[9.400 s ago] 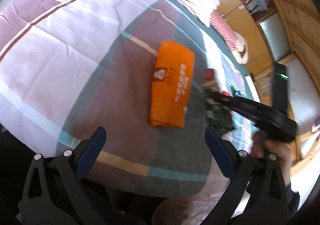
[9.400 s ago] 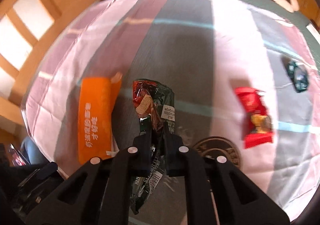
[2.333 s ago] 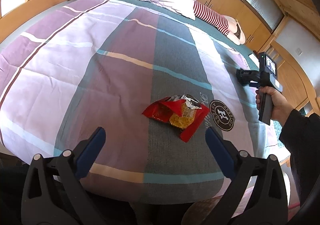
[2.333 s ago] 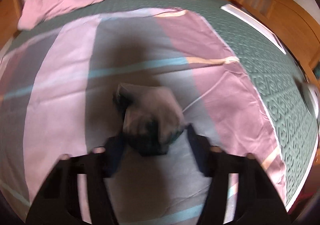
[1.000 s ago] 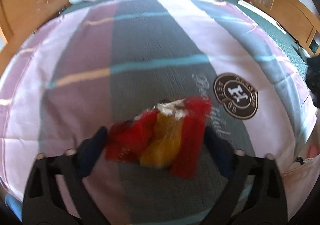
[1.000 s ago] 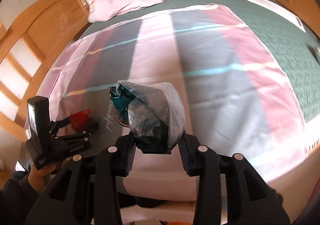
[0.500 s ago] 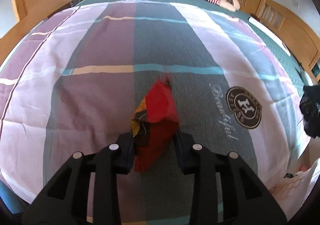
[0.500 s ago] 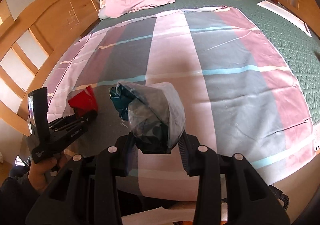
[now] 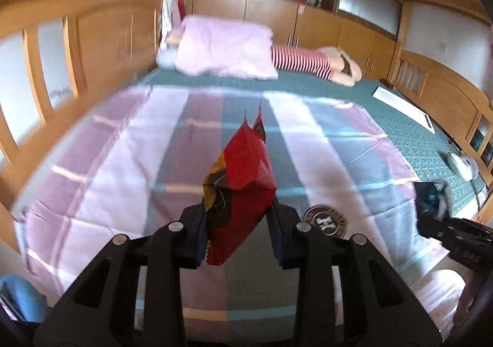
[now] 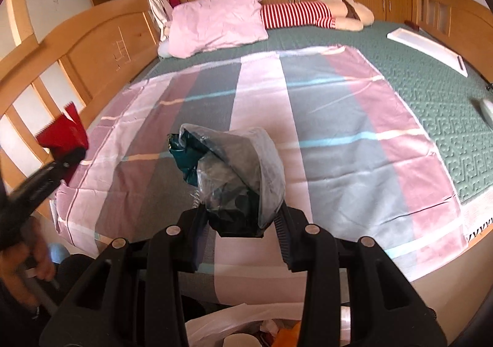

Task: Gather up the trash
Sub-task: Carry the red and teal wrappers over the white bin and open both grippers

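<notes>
Both pieces of litter were off the striped bedspread, which showed no more wrappers: the left gripper was clenched on a red snack wrapper and the right gripper on a crumpled dark teal and clear wrapper, each held above the bed. What remained, seemingly, was dropping them into the white trash bag below the right gripper at the bed's foot, already holding paper scraps and something orange.

The right gripper clamps a crumpled dark teal and silver wrapper above the near edge of the striped blanket. At far left the left gripper, in a hand, pinches a red wrapper. A pink pillow lies far back.
</notes>
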### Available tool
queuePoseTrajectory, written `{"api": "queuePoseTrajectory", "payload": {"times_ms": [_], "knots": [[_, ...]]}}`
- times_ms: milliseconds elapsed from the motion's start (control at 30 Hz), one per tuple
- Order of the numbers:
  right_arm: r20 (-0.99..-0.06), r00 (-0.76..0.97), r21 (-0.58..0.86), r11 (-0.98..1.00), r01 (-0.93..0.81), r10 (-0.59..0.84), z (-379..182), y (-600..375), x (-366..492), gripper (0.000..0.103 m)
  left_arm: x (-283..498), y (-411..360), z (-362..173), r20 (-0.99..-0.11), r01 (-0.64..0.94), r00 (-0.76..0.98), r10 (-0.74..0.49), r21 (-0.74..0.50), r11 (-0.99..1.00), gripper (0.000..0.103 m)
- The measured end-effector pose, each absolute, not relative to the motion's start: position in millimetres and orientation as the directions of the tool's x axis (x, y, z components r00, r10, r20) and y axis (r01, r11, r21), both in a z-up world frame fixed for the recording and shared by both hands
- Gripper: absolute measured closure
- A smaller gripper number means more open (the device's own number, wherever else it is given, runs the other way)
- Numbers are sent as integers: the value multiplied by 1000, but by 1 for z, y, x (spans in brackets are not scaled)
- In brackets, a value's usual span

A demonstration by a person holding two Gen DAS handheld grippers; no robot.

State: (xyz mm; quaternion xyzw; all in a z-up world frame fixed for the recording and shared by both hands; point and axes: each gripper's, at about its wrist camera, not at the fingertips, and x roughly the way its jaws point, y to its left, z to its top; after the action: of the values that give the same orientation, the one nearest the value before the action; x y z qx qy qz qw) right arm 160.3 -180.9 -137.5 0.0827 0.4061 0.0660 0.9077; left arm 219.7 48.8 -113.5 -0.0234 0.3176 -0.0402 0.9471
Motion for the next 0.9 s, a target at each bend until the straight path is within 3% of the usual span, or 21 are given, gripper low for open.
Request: {"api": "queuePoseTrajectory", "payload": {"times_ms": [500, 900], "knots": [[-606, 776, 160, 983, -94, 173, -71, -192, 77, 64, 115, 6, -49, -504, 132, 857, -109, 10, 991, 70], [-584, 801, 172, 984, -34, 130, -67, -214, 10, 64, 62, -17, -57, -517, 215, 837, -180, 7, 977, 70]]}}
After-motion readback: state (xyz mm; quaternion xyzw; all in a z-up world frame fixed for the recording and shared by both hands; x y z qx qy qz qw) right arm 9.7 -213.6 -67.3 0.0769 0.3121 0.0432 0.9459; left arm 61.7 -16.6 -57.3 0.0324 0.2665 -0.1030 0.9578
